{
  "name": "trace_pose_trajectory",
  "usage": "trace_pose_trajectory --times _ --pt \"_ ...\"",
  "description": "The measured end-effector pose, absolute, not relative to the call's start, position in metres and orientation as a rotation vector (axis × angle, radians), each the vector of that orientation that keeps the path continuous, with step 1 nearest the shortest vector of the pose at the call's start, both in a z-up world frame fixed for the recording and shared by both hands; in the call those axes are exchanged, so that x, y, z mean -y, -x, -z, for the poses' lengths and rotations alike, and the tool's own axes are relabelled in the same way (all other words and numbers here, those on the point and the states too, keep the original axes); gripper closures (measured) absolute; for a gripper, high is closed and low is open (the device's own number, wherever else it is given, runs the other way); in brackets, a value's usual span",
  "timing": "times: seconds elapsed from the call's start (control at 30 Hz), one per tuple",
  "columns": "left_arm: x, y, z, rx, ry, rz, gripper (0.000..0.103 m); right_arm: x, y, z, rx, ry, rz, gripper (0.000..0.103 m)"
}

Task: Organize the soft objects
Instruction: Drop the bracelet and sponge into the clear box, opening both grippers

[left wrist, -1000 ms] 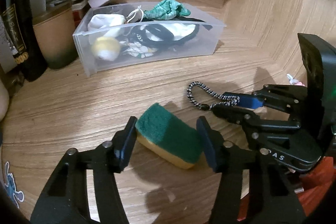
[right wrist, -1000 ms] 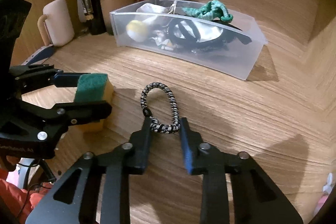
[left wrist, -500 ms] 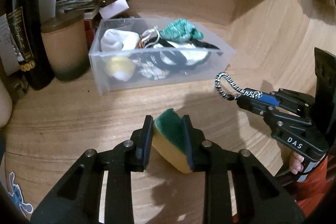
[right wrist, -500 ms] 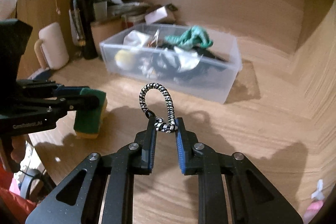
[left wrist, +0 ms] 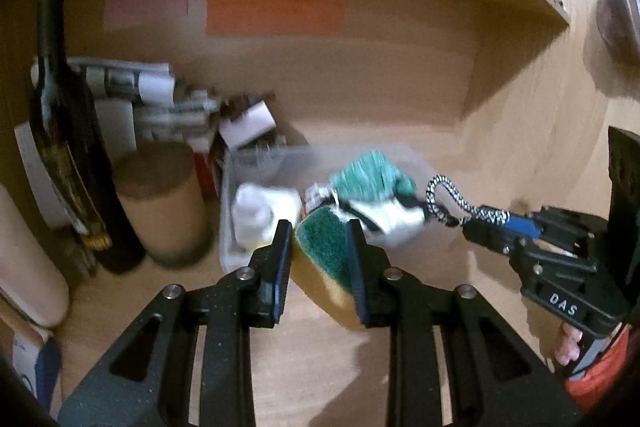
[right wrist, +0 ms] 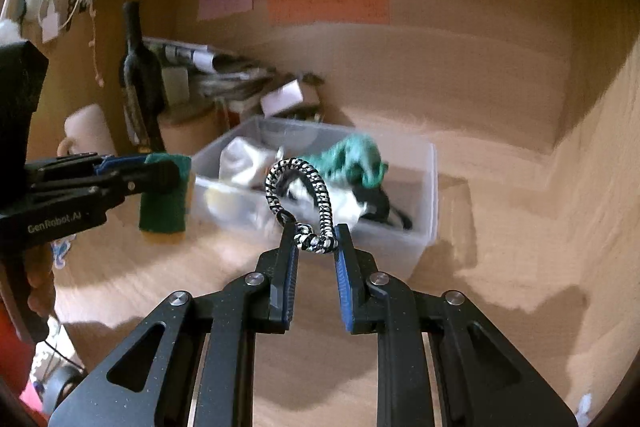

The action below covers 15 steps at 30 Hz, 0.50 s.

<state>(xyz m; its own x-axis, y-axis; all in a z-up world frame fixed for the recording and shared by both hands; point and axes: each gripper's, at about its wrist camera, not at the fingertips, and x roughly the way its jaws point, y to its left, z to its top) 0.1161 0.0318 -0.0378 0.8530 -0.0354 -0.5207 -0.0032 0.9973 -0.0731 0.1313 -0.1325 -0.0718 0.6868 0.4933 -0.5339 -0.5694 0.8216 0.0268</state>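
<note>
My left gripper (left wrist: 320, 239) is shut on a green and yellow sponge (left wrist: 326, 263) and holds it above the wooden desk, in front of the clear plastic bin (left wrist: 236, 211). The sponge (right wrist: 164, 203) also shows in the right wrist view, left of the bin (right wrist: 424, 187). My right gripper (right wrist: 314, 239) is shut on a black and white braided cord loop (right wrist: 300, 195), held in the air near the bin's front wall. The bin holds a teal cloth (right wrist: 356, 159), white soft items and black bands.
A dark wine bottle (left wrist: 68, 147), a brown cup (left wrist: 160, 203), a cream mug (right wrist: 86, 131) and stacked papers (left wrist: 152, 95) stand left of and behind the bin. Coloured notes (right wrist: 328, 3) hang on the back wall. A shelf runs overhead.
Both grippers have risen from the desk and moved toward the bin, carrying the sponge and the cord loop. The views now tilt up to the back wall.
</note>
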Motion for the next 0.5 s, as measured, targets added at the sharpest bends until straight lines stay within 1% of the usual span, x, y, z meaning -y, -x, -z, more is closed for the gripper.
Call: trace_pose_trajectory --times 0.23,0.5 --pt "-0.038 -0.151 0.034 -0.51 0.078 -0.046 0.076 0.123 -0.159 0.056 -0.522 0.137 -0.598 0.087" --pt "-0.044 -0.194 0.061 -0.583 0.127 -0.066 0.076 0.1 -0.196 0.073 -0.598 0.165 -0.616 0.087"
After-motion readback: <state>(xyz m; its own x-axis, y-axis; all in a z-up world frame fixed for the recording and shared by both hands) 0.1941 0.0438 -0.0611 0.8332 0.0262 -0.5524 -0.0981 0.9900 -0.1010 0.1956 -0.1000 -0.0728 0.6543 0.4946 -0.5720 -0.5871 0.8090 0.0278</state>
